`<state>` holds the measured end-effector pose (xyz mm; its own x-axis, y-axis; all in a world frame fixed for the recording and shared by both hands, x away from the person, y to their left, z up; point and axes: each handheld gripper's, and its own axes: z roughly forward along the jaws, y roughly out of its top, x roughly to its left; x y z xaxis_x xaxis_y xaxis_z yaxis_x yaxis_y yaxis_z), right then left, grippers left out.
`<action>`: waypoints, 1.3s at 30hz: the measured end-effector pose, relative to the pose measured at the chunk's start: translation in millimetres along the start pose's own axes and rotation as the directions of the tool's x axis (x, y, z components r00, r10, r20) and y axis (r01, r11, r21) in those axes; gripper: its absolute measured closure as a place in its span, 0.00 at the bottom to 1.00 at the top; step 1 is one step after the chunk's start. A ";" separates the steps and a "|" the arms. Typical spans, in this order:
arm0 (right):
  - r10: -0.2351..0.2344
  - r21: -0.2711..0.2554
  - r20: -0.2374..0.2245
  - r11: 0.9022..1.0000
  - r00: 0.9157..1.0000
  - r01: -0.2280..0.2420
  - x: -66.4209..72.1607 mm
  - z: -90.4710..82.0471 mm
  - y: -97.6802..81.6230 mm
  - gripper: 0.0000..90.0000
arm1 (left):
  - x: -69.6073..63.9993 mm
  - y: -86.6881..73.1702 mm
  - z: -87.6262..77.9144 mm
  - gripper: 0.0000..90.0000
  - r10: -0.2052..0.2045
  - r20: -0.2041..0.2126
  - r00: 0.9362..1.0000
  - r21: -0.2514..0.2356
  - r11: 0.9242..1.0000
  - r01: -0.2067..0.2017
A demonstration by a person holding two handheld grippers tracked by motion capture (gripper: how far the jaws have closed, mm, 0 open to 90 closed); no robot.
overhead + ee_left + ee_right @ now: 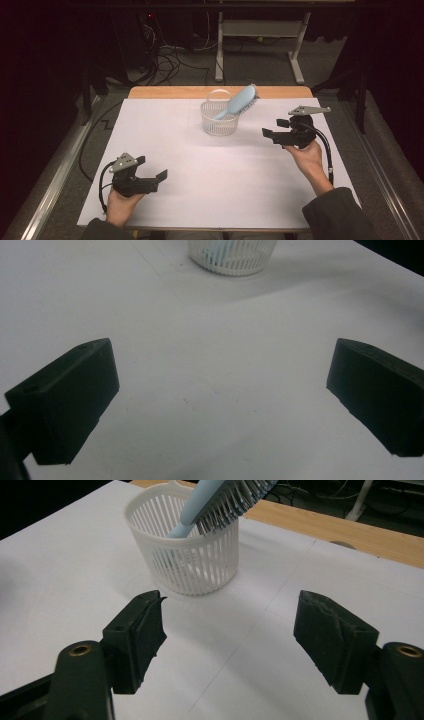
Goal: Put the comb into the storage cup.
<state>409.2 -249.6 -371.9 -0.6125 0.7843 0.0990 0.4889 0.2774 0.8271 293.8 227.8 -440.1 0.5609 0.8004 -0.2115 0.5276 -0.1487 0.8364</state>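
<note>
Plainly, no brand, label or readable writing shows on anything in these views: the white basket, the brush and both grippers carry bare surfaces as far as can be made out.

The basket, a round one with slatted walls and a thin loop handle, stands upright on the white sheet that covers the bench, toward the far middle of it. The light blue hairbrush stands in it handle down, leaning toward the right of the high view, with its bristled head sticking out above the rim. In the right gripper view the basket sits just beyond the jaws and the brush's dark bristles hang over the near edge of the rim.

The right gripper is held by a hand to the right of the basket, near it but apart, its jaws pointing toward the basket. Those jaws stand well apart with nothing between them; only white sheet shows in the gap of the right gripper.

The left gripper rests in a hand at the near left of the bench, well away from the basket. Its jaws are spread wide and empty, as the left gripper view shows, with bare sheet between them and the foot of the basket far off at the top edge.
</note>
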 end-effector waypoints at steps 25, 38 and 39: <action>-0.001 -0.032 -0.002 0.999 1.000 0.001 1.5 -21.3 -16.6 0.25 | -0.8 0.0 0.8 0.00 -0.001 -0.001 1.000 0.001 1.000 0.001; 0.007 -0.058 -0.003 0.998 1.000 -0.007 0.9 -34.4 -25.2 0.24 | -0.7 0.1 1.2 0.00 -0.002 -0.002 1.000 0.001 1.000 0.002; 0.009 -0.062 -0.002 0.998 1.000 -0.009 0.8 -35.6 -25.9 0.24 | -0.6 0.1 1.2 0.00 -0.002 -0.002 1.000 0.002 1.000 0.002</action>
<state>374.0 -275.9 -373.5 -0.6097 0.7853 0.1076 0.4549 0.2355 0.8589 294.3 226.6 -440.5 0.5587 0.8018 -0.2121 0.5296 -0.1481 0.8352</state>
